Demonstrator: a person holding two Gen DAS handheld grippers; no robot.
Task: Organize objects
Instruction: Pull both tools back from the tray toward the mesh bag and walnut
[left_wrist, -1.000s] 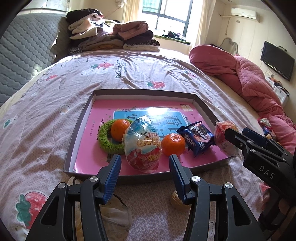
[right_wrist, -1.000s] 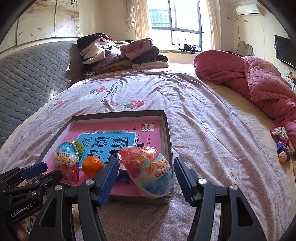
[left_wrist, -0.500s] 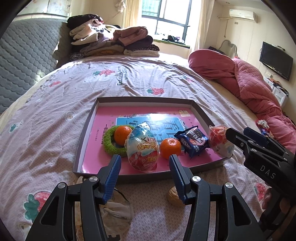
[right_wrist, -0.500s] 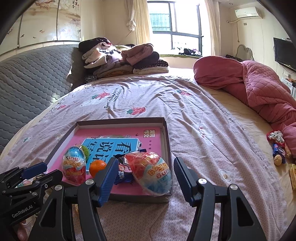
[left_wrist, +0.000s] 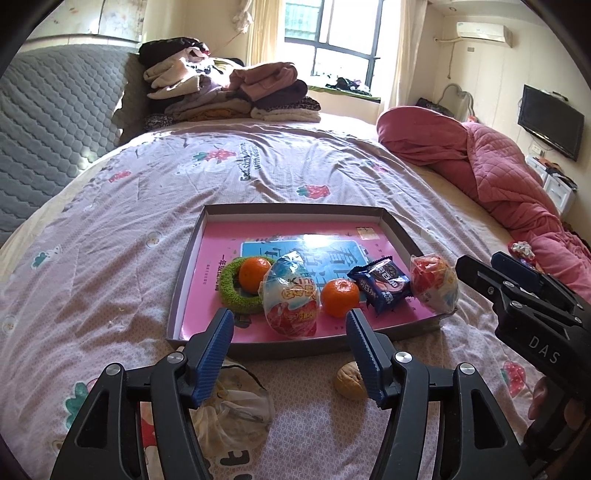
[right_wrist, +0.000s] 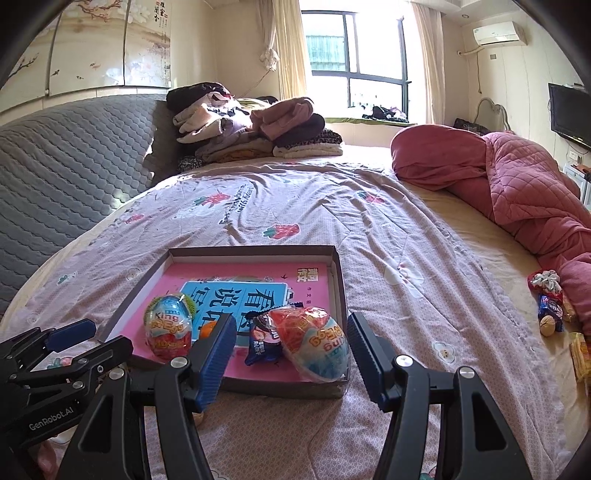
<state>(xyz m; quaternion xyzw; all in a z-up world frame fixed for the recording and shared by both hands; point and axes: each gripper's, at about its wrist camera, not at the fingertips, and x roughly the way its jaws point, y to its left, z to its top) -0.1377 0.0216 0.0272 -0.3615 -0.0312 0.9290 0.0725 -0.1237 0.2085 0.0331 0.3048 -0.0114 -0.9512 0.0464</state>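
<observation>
One tray (left_wrist: 192, 258) holds two wrapped eggs (left_wrist: 291, 301), two oranges (left_wrist: 340, 297), one biscuit packet (left_wrist: 380, 286) and one green ring (left_wrist: 232, 291).

Orange (right_wrist: 208, 329): right wrist view, mostly hidden behind that gripper's left finger (right_wrist: 216, 356), a sliver showing
Walnut (left_wrist: 351, 380): left wrist view, its 3 o'clock side covered by a blue finger pad
Small items on the bedding (right_wrist: 550, 310): 3 o'clock in the right wrist view, too small to identify
Person's hand (left_wrist: 541, 400): cut off at frame edge, 4 o'clock in the left wrist view
</observation>
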